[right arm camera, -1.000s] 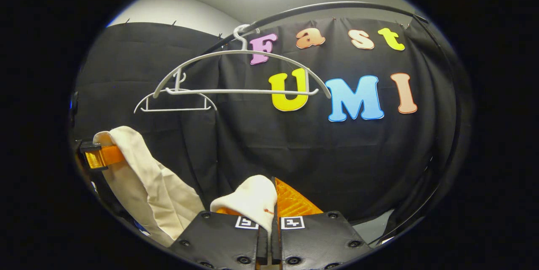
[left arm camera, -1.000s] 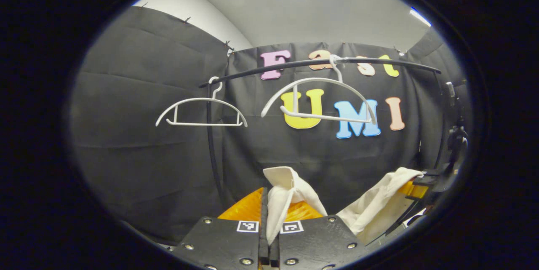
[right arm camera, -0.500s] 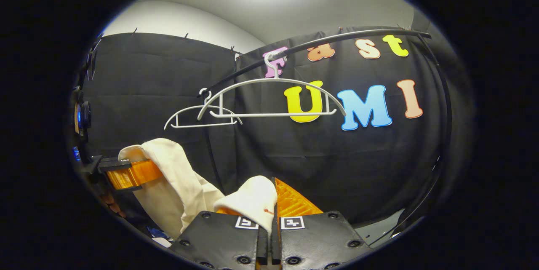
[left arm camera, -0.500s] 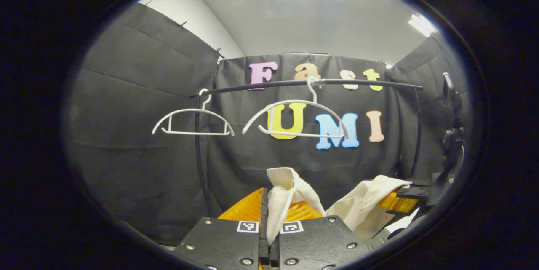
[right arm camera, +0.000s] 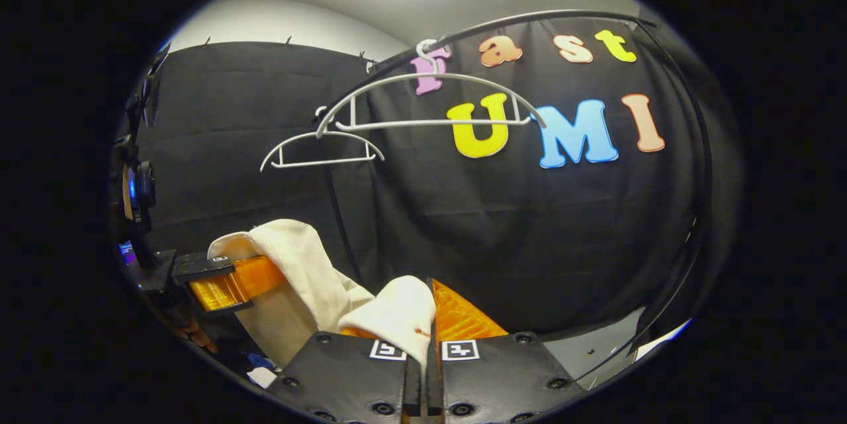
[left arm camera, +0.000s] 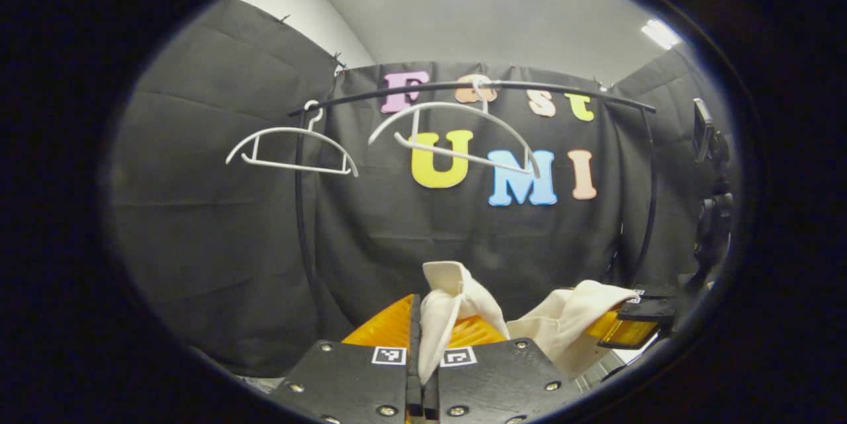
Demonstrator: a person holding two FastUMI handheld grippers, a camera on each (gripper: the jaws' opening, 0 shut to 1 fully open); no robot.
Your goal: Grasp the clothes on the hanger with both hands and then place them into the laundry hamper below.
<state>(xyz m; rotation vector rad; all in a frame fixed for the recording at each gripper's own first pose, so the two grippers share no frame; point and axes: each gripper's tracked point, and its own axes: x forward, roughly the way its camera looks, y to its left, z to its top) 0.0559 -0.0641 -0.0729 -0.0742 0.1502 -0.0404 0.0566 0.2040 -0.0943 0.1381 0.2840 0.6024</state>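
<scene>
A cream garment (left arm camera: 456, 301) hangs off the hanger, stretched between my two grippers. In the left gripper view my left gripper (left arm camera: 423, 338) is shut on a bunched fold of it, and the cloth runs right to the other gripper (left arm camera: 628, 325). In the right gripper view my right gripper (right arm camera: 427, 335) is shut on the garment's other end (right arm camera: 397, 315), with the cloth (right arm camera: 298, 272) draping over the left gripper (right arm camera: 225, 282) at lower left. The near white hanger (left arm camera: 456, 139) (right arm camera: 430, 103) hangs bare and tilted on the black rail (left arm camera: 476, 88).
A second bare white hanger (left arm camera: 288, 149) (right arm camera: 324, 149) hangs farther along the rail. The rail's black upright (left arm camera: 301, 225) stands in front of the cloth wall. A camera mount (left arm camera: 708, 146) stands at the right edge; pale floor (right arm camera: 595, 348) shows lower right.
Both grippers have dropped lower with the garment; the rail and hangers now sit higher in both views. The near hanger swings, tilted. The two grippers have come closer together.
</scene>
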